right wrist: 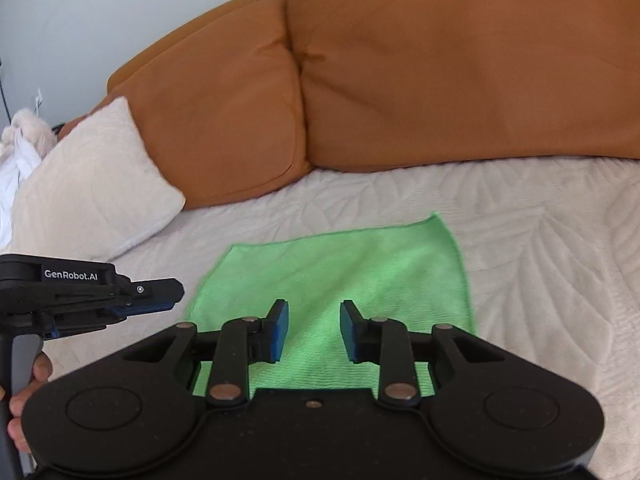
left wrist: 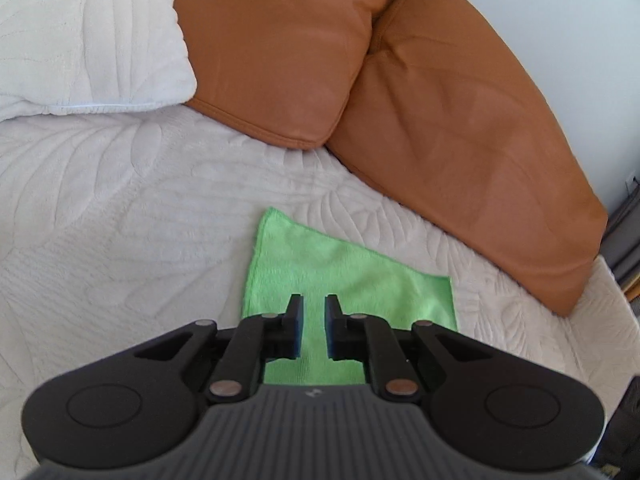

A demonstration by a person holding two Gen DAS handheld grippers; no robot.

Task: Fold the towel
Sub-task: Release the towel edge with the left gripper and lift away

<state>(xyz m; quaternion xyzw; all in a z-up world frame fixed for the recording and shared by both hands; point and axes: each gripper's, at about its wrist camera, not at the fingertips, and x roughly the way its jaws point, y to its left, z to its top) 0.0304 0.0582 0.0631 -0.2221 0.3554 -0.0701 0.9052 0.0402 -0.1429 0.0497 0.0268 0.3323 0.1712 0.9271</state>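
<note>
Two hand-held grippers hover above a green microfibre towel (right wrist: 332, 280) lying flat on a bed whose cream quilted bedspread (right wrist: 540, 240) has a leaf pattern.

Going left to right in the right wrist view: at 9 o'clock the left hand-held gripper (right wrist: 176, 294) juts in from the frame edge, seen side-on, with fingers (right wrist: 24, 400) of the person's hand wrapped round its grey handle at 8 o'clock. Above it, at 10 o'clock, a cream textured cushion (right wrist: 92, 192) leans against two rust-orange pillows (right wrist: 440, 80) that fill the top from 11 to 2 o'clock. The towel sits at centre, reaching toward 3 o'clock, its far right corner slightly pointed. The right hand-held gripper (right wrist: 314, 330) is at 6 o'clock with its blue-padded jaws apart and nothing between them; only the towel shows below the gap.

In the left wrist view, the left hand-held gripper (left wrist: 313, 326) shows a narrow gap between its jaws, gripping nothing, over the towel's (left wrist: 340, 268) near edge.
</note>
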